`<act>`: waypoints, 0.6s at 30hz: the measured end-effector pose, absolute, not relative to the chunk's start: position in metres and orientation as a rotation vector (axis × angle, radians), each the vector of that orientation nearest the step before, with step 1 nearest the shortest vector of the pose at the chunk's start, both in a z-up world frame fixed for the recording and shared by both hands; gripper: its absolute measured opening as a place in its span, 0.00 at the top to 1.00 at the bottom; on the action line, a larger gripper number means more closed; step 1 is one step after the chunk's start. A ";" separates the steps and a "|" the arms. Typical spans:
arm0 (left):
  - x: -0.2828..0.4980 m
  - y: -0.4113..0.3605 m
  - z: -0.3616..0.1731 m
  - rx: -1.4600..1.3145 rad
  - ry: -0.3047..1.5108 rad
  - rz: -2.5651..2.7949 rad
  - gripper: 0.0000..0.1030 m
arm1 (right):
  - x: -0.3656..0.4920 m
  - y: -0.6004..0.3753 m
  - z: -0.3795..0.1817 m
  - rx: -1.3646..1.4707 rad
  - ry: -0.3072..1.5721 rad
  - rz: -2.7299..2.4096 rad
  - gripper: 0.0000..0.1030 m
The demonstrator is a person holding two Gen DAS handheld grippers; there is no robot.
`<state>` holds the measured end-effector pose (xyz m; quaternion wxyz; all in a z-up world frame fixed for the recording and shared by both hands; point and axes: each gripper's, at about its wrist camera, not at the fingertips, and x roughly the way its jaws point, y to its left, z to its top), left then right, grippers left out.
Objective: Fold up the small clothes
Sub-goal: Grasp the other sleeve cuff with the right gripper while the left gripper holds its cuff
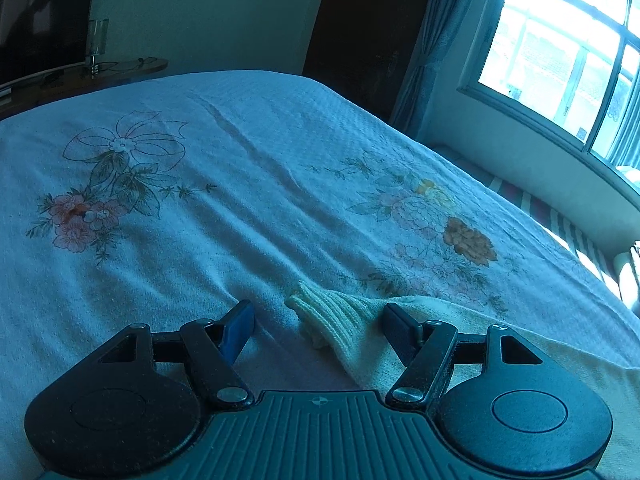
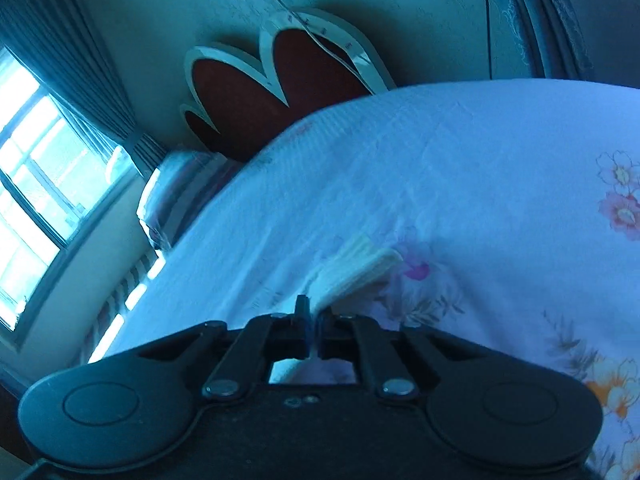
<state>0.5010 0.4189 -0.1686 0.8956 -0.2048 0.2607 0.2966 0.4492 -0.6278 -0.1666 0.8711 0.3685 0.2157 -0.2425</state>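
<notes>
A small pale yellow ribbed garment (image 1: 340,320) lies on the flowered bedspread (image 1: 240,200). In the left wrist view its ribbed end sits between the spread fingers of my left gripper (image 1: 320,330), which is open; the pads do not touch the cloth, and the rest of the garment runs off to the right. In the right wrist view my right gripper (image 2: 314,330) is shut on one end of the same pale garment (image 2: 360,268), which sticks out beyond the fingertips, lifted a little over the bedspread (image 2: 480,180).
A bright window (image 1: 560,60) with curtains is to the right of the bed in the left view. A headboard (image 2: 280,80) with petal shapes and a pillow (image 2: 172,184) stand at the bed's far end. A side table (image 1: 100,72) holds a glass.
</notes>
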 end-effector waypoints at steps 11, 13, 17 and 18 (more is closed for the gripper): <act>0.479 0.425 -0.148 -0.374 0.522 0.578 0.32 | 0.465 -0.567 -0.114 0.590 0.425 -0.382 0.95; 0.470 0.427 -0.147 -0.366 0.524 0.581 0.29 | 0.476 -0.538 -0.098 0.539 0.420 -0.343 0.95; 0.445 0.426 -0.145 -0.321 0.530 0.588 0.11 | 0.505 -0.465 -0.071 0.443 0.406 -0.216 0.95; 0.439 0.427 -0.144 -0.311 0.533 0.586 0.11 | 0.512 -0.448 -0.067 0.431 0.411 -0.184 0.95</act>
